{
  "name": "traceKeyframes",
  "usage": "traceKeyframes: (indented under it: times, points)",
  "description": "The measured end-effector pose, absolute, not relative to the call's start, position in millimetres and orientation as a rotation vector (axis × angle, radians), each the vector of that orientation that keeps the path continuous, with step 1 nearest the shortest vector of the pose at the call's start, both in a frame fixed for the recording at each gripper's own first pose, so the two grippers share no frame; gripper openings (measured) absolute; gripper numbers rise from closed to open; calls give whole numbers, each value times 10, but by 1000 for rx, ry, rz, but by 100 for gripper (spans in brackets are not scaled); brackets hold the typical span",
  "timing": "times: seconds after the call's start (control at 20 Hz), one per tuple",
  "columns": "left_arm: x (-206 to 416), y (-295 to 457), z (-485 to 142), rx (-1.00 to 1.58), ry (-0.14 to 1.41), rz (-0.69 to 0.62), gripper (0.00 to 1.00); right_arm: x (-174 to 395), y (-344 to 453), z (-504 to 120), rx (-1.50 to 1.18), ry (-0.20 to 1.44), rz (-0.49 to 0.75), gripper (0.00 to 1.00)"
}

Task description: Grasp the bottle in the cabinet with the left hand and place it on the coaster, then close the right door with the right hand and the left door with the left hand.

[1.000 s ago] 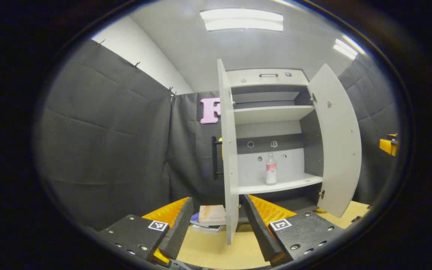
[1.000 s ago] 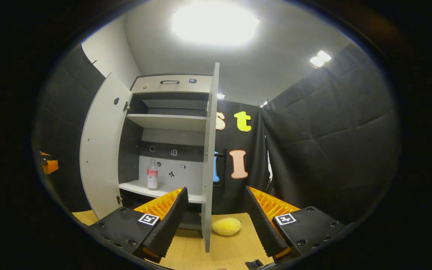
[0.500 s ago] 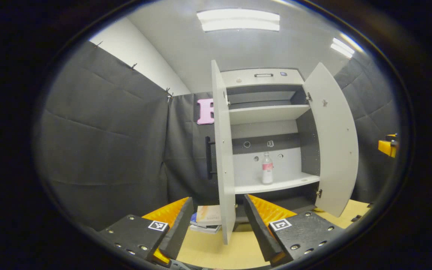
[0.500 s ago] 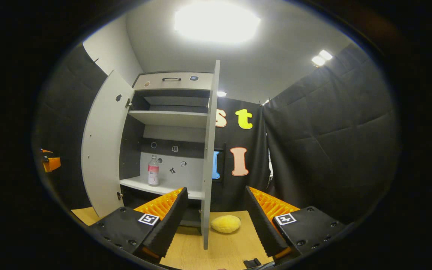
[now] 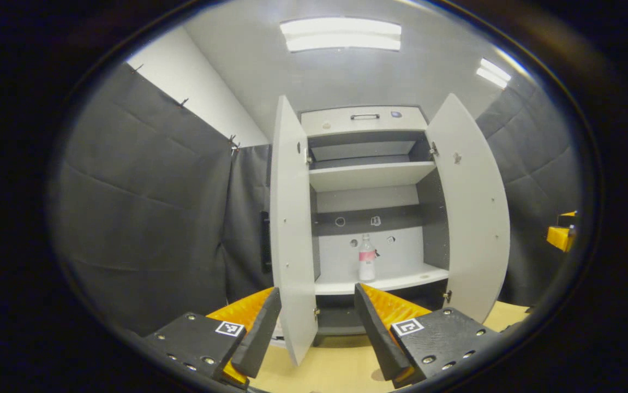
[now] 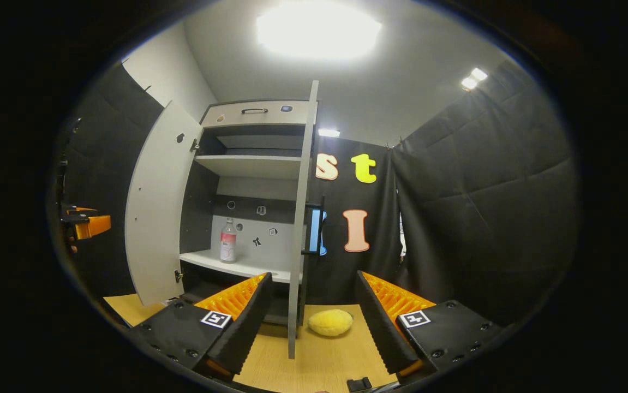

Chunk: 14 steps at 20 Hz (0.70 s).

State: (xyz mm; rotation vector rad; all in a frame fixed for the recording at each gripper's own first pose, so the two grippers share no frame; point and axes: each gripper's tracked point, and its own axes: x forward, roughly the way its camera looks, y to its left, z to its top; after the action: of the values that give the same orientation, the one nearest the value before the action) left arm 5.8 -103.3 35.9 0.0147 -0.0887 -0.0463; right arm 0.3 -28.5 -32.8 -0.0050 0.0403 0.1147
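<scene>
Both claws are open and hold nothing. The bottle (image 5: 366, 258) stands upright on the cabinet (image 5: 365, 114) shelf, far ahead of the left gripper (image 5: 316, 333), between its fingers. The right gripper (image 6: 311, 327) has the right door (image 6: 298, 229) edge ahead.

Open gap between doors (image 5: 292, 229) ahead

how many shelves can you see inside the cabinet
2: an upper shelf near the top and a lower shelf where the bottle stands. The space below is dark, so another may be hidden.

No legible text: the bottle (image 5: 366, 265), on the cabinet shelf (image 5: 384, 283) straight beyond the left gripper's (image 5: 316, 322) parted jaws, carries a pink label too small to read.
</scene>
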Motion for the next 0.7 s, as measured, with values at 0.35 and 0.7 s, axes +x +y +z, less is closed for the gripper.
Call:
traceKeyframes:
  times: [0.35,0.7]
  points:
    - [499,-1418,556,2,-105,-100,88,86,-453,-457,28,53,106,95]
    - [1382,-1739,427,-24,-89,-182,82,327,-437,-482,20,43,67,95]
